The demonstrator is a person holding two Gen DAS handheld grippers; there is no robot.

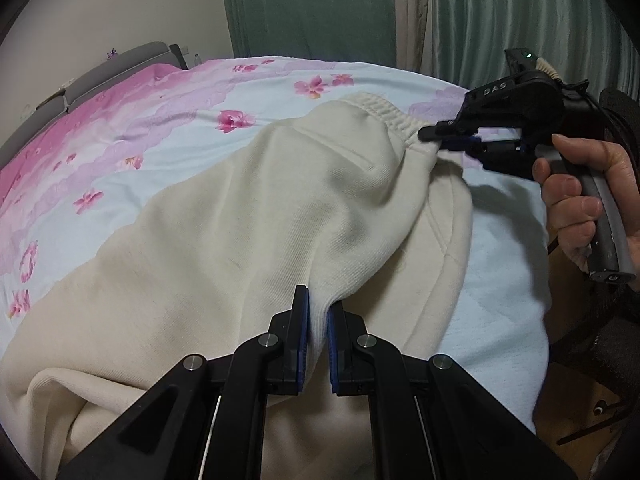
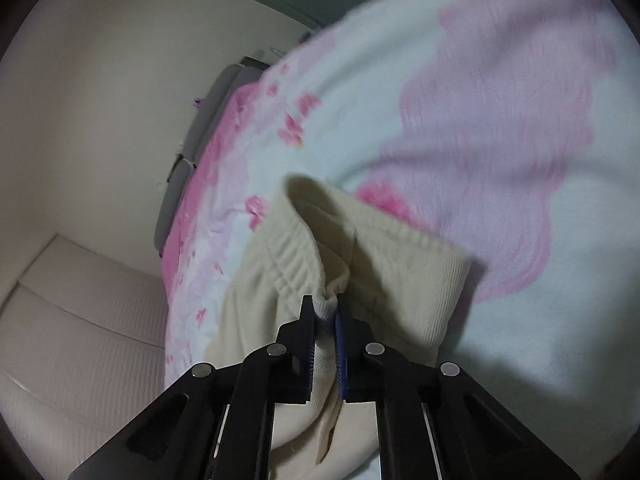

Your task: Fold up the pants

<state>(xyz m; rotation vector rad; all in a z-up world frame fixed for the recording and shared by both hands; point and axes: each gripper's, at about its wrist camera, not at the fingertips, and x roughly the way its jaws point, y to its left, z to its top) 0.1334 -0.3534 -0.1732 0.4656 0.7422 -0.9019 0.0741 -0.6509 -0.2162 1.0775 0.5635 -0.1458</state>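
Cream pants (image 1: 248,216) lie spread over a bed sheet (image 1: 168,128) printed with pink flowers, filling the middle and lower left of the left wrist view. The elastic waistband (image 1: 384,110) sits toward the upper right of that frame, and the fabric runs down from there to the bottom edge.

The left gripper (image 1: 318,312) comes in from the bottom centre of its own view. Its jaws are pressed together on a fold of the cream fabric, which bunches up between the blue pads (image 1: 306,320).

The right gripper (image 1: 448,138) shows in the upper right of the left wrist view, held by a person's hand (image 1: 576,200) wrapped around a grey handle. Its tips meet the end of the waistband. In the right wrist view (blurred across the sheet, sharper near the tool) the right gripper (image 2: 326,312) has its jaws pinching the gathered edge of the waistband (image 2: 292,256), with the ribbed cloth puckered between the pads.

Green curtains (image 1: 312,8) hang behind the bed in the upper part of the left wrist view. A grey headboard (image 1: 120,64) stands at the upper left against a pale wall (image 1: 120,4).
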